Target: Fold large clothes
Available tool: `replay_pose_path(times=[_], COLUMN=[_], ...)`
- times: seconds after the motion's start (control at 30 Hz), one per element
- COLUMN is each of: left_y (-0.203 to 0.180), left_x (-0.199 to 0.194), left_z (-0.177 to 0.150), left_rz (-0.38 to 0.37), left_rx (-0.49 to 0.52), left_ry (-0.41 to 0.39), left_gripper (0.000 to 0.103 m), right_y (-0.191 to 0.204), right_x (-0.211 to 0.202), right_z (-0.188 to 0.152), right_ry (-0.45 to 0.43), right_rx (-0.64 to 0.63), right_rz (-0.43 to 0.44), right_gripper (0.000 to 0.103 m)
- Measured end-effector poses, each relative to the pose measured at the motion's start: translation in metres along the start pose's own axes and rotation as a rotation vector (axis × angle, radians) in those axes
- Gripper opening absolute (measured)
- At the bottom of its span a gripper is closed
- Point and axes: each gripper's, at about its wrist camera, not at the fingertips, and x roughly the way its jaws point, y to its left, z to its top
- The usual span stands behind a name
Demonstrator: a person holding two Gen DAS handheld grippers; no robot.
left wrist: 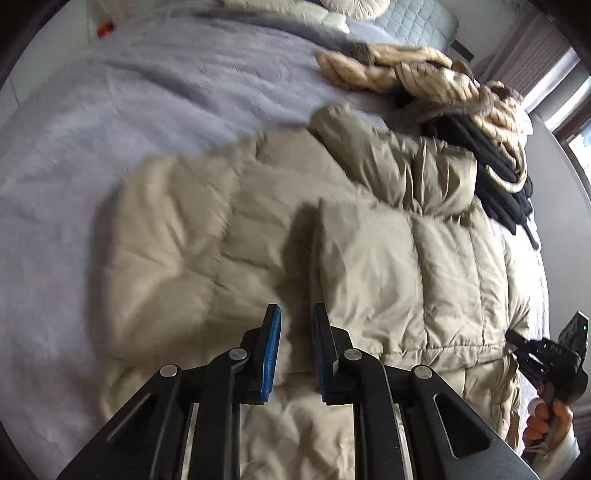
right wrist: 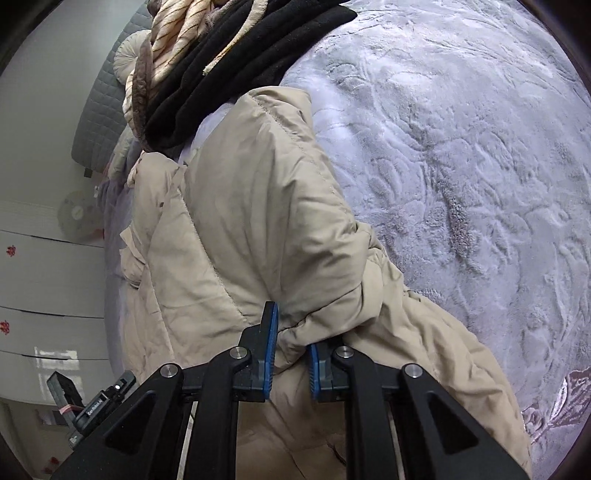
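A beige puffer jacket (left wrist: pixel 369 258) lies spread on a bed with a grey plush blanket (left wrist: pixel 129 110), one sleeve folded across its upper part. My left gripper (left wrist: pixel 296 317) hovers just above the jacket's lower middle, jaws open and empty. My right gripper (left wrist: pixel 517 341) shows at the jacket's right edge in the left wrist view. In the right wrist view the right gripper (right wrist: pixel 291 325) is shut on a bunched fold of the jacket (right wrist: pixel 240 203), which rises between the blue pads. The blanket (right wrist: pixel 461 166) lies to the right.
A pile of other clothes sits past the jacket: a cream striped garment (left wrist: pixel 424 74) and a black one (left wrist: pixel 498 177), also shown in the right wrist view (right wrist: pixel 240 62). Pillows and a quilted headboard (left wrist: pixel 413 18) stand at the far end. White drawers (right wrist: pixel 44 277) stand beside the bed.
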Motion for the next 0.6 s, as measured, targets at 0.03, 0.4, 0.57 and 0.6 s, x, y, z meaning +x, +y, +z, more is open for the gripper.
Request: replay_pose_path(times=[0.03, 0.4, 0.57, 0.6], left_y=[-0.002, -0.053, -0.044, -0.043], left_x=[-0.006, 0.059, 0.062, 0.062], left_z=[0.003, 0.015, 0.014, 0.015], left_rz=[-0.009, 0.045, 0.032, 0.032], left_rx=[0.004, 0.069, 0.043, 0.041], left_ry=[-0.013, 0.056, 0.048, 0.050], left_gripper=[0.018, 0.018, 0.018, 0.018], right_y=[0.002, 0.045, -0.031, -0.040], right_x=[-0.002, -0.070, -0.020, -0.009], right_z=[-0.001, 0.035, 0.095, 0.097], right_ry=[0.006, -0.123, -0.060, -0.038], right_rx=[-0.019, -0.256, 0.154, 0.206], right_rz=[-0.005, 0.076, 0.187, 0.225], right_gripper=[0.017, 0.057, 0.057, 0.057])
